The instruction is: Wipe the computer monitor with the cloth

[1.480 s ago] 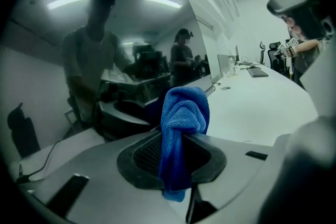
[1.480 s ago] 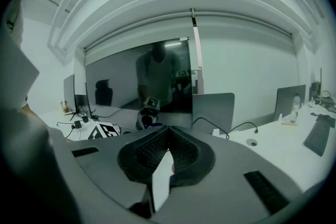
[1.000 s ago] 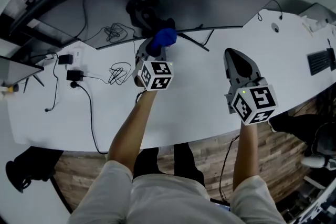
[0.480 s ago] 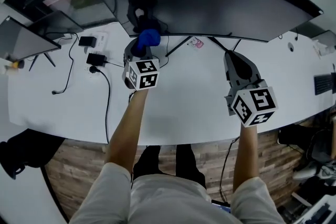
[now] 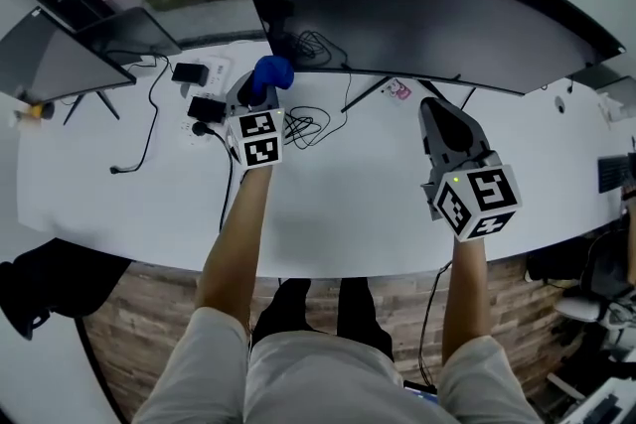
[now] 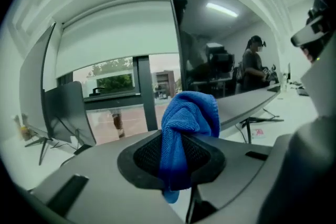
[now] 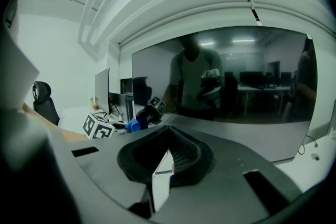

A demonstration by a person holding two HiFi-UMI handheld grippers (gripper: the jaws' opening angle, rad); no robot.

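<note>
Approach step: left tongs (image 5: 257, 91) clamp the blue cloth (image 5: 271, 71) at 11 o'clock on the surface (image 5: 338, 204), by the monitor (image 5: 427, 15)'s left end, seemingly short of the glass. Right tongs (image 5: 444, 119) at 3 o'clock are closed, empty. Next move calls for pressing the cloth flat onto the screen and sweeping.

The left gripper (image 5: 260, 90), clamped on the blue cloth (image 5: 271, 70), now sits further left along the bottom edge of the monitor (image 5: 427, 15), near its left end. The tangle of cable (image 5: 301, 126), on its left 1 second ago, now lies on its right, and the plugs (image 5: 202, 106) are just beside it.
</note>
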